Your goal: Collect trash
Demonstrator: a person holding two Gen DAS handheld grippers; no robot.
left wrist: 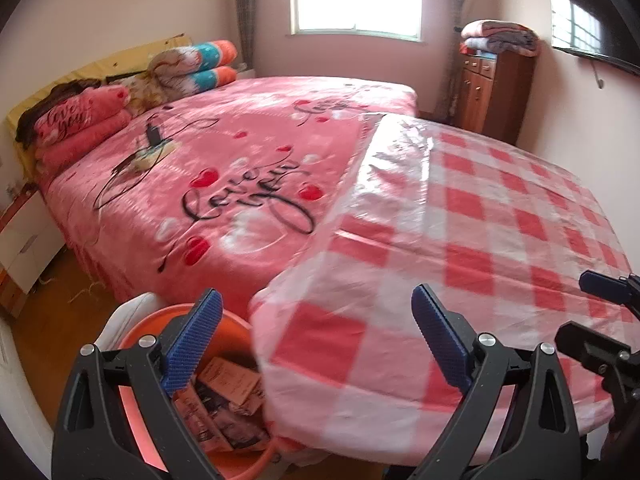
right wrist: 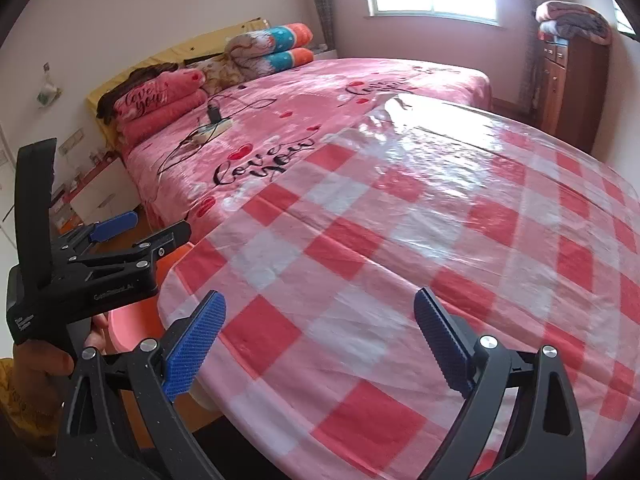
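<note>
My left gripper (left wrist: 316,340) gapes wide, gripping nothing; just under its left jaw sits the orange bucket (left wrist: 138,330) with crumpled wrappers (left wrist: 228,404) inside. My right gripper (right wrist: 320,340) gapes equally wide and bare above the checkered table (right wrist: 400,248). Beyond both lies the pink bed (left wrist: 248,152).

The left gripper (left wrist: 316,336) is held level with its two blue-padded fingers (left wrist: 196,344) spread wide apart and nothing between them. The right gripper (right wrist: 320,340) sits just to its right, slightly nearer, its blue pads (right wrist: 444,340) likewise splayed wide and bare. In the right wrist view a bare hand (right wrist: 44,360) wraps the left gripper's black handle at the near left edge.
</note>
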